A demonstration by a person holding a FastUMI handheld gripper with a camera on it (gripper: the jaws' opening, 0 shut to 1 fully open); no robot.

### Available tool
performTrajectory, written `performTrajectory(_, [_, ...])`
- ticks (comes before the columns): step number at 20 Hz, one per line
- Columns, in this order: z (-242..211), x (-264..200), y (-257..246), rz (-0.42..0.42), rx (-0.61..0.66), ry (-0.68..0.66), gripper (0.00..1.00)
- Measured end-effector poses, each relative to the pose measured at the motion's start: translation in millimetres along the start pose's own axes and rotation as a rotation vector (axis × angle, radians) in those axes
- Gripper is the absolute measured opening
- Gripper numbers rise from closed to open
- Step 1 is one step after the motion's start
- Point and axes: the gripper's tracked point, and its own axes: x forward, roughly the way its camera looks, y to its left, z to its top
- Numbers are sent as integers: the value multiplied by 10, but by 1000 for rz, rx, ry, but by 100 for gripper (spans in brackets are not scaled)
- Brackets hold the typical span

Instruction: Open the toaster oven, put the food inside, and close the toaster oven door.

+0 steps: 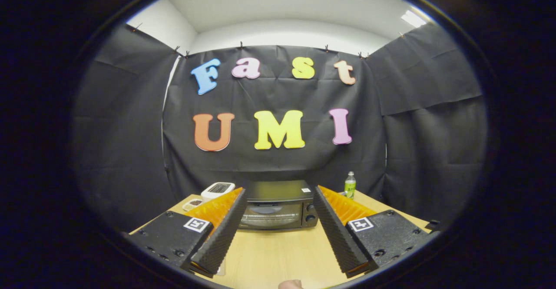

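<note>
A black toaster oven (278,205) stands at the far side of the wooden table (278,254), its glass door closed and two knobs on its right side. My gripper (279,195) is open, held above the table some way short of the oven, and the oven shows in the wide gap between the two fingers. Nothing is between the black ribbed pads (226,228). A small dish with food (193,203) lies left of the oven, just beyond the left finger.
A white device (218,189) sits behind the dish at the oven's left. A green bottle (350,184) stands at the oven's right, near the booth wall. Bare tabletop lies between the fingers and the oven.
</note>
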Motion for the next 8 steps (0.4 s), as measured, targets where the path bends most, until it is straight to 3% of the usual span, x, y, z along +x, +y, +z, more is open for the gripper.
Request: performTrajectory(8, [-69,-91,-5,9,0,-1,100])
